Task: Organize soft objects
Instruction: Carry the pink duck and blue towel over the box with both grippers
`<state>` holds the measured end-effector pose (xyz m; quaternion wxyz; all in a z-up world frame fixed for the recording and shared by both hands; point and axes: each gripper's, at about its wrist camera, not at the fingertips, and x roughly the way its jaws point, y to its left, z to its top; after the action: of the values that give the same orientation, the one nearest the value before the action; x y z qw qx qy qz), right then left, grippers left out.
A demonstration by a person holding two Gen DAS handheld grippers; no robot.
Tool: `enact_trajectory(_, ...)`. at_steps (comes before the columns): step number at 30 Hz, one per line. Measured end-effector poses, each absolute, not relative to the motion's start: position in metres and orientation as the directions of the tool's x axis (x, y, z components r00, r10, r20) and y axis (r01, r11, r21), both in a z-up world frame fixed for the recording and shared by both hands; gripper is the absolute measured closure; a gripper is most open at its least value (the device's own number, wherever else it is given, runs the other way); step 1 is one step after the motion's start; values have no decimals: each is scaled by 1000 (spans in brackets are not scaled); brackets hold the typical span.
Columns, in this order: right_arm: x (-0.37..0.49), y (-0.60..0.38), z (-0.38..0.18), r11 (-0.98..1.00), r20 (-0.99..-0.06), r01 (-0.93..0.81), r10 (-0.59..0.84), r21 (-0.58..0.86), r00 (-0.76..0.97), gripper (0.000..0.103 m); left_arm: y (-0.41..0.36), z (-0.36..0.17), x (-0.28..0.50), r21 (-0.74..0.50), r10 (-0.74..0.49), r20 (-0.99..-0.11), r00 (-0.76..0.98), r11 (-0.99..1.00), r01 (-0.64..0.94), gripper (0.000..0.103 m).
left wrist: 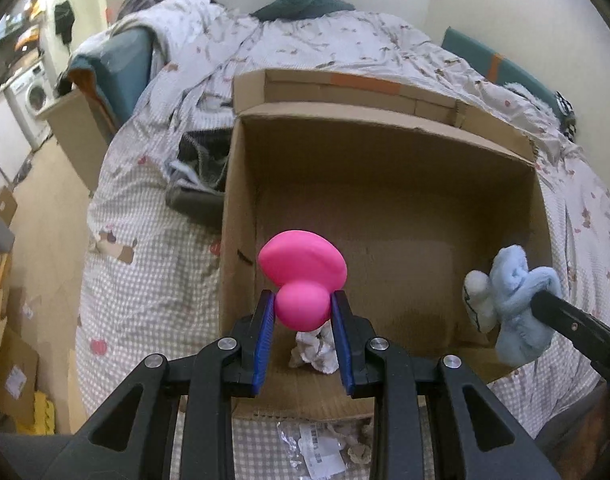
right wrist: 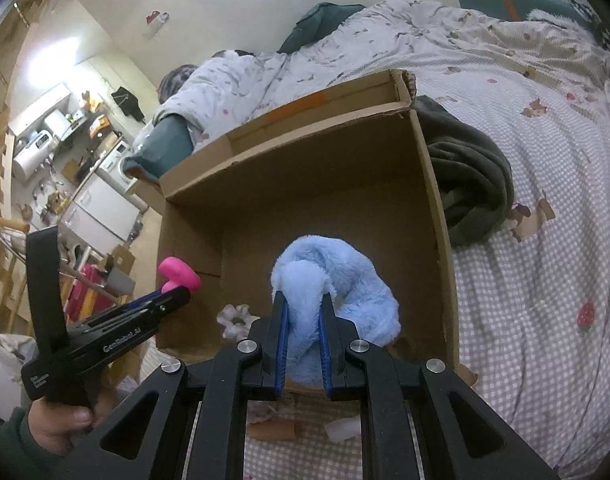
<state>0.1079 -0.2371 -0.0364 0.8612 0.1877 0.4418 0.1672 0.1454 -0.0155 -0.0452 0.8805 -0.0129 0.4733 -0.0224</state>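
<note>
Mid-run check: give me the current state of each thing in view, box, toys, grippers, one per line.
cardboard box: open on the bed, flaps up
white scrunchie: lying loose on the box floor
pink toy: clamped in the left gripper, above the box
blue plush: clamped in the right gripper, above the box
dark blanket: crumpled beside the box

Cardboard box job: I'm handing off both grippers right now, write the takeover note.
Left gripper: shut on the pink squishy toy, over the box's near left side.
Right gripper: shut on the blue plush, over the box's near right.
Cardboard box: open on the bed, holding only a crumpled white fabric piece by the near wall.
Done: one item in, two picked up.
Left: release both into the box. The dark blanket lies beside the box; whether it is part of the job is unclear.
</note>
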Motion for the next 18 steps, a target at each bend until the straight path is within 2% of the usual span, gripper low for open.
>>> enact_trajectory(18,112,-234,-42,898,-735,-103,412,428,539,88,-15,-47,145,-31,-45,-828,559,999,35,78)
